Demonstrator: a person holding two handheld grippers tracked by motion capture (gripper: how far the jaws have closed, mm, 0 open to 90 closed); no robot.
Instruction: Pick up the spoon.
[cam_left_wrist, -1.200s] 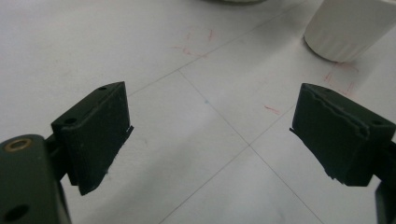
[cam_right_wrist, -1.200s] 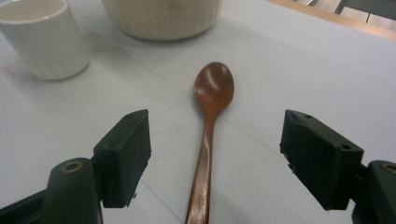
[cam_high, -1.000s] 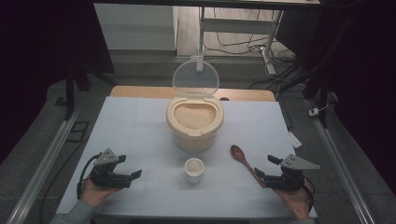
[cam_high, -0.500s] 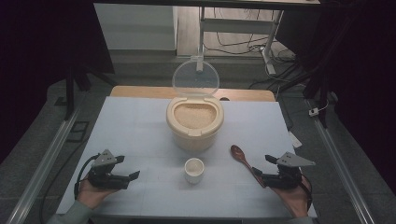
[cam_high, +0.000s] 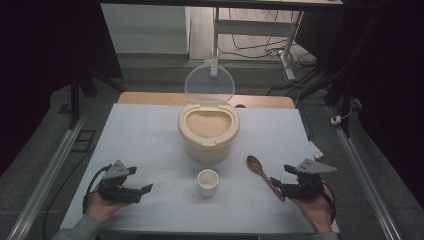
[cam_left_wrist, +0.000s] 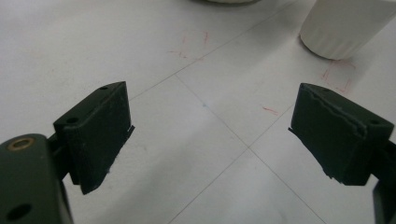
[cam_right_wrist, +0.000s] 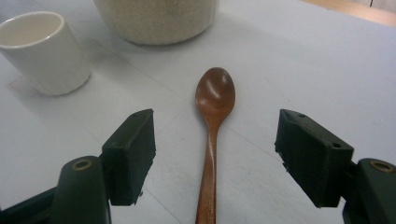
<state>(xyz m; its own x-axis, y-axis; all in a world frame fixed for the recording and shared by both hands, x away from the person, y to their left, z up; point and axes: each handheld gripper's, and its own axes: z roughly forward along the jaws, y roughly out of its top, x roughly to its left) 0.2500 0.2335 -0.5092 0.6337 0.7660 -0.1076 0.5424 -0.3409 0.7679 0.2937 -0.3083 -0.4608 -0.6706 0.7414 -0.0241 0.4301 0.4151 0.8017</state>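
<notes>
Wooden spoon (cam_right_wrist: 214, 126): flat on the table (cam_high: 150, 130), just right of the white cup (cam_high: 208, 182). Right hand-held gripper (cam_right_wrist: 215, 149): spread, straddling its handle without contact. Left hand-held gripper (cam_left_wrist: 210, 140): spread, empty, left of the cup.

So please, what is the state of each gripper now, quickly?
Left gripper: open, holding nothing, over the bare table.
Right gripper: open, jaws on either side of the wooden spoon, not gripping it.
</notes>
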